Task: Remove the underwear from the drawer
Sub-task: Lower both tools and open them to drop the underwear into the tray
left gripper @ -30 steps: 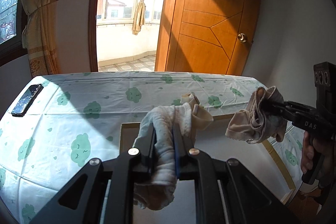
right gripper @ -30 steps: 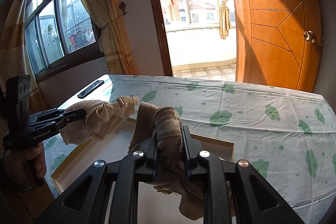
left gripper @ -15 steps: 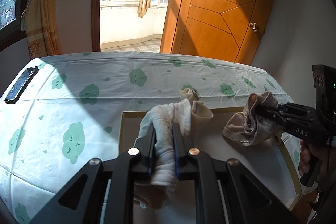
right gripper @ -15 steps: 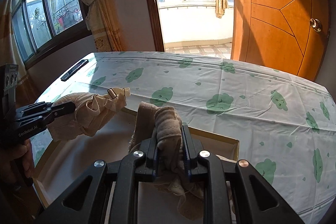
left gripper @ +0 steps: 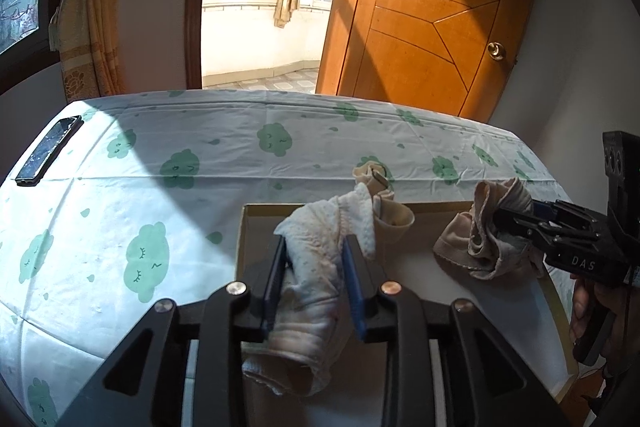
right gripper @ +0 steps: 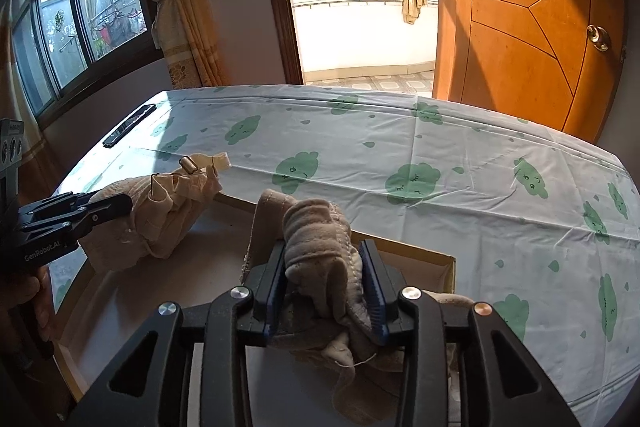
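Opening at this moment, the left gripper is carrying a pale garment between its jaws, with the cloth still filling the gap and touching both pads. The right gripper is also opening, with a grey-beige garment bunched between its pads. Both pieces of underwear are hanging over the shallow drawer, which is lying on the table under a cloth with green prints. A black phone is resting at the far left edge. A hand is gripping the right gripper's handle.
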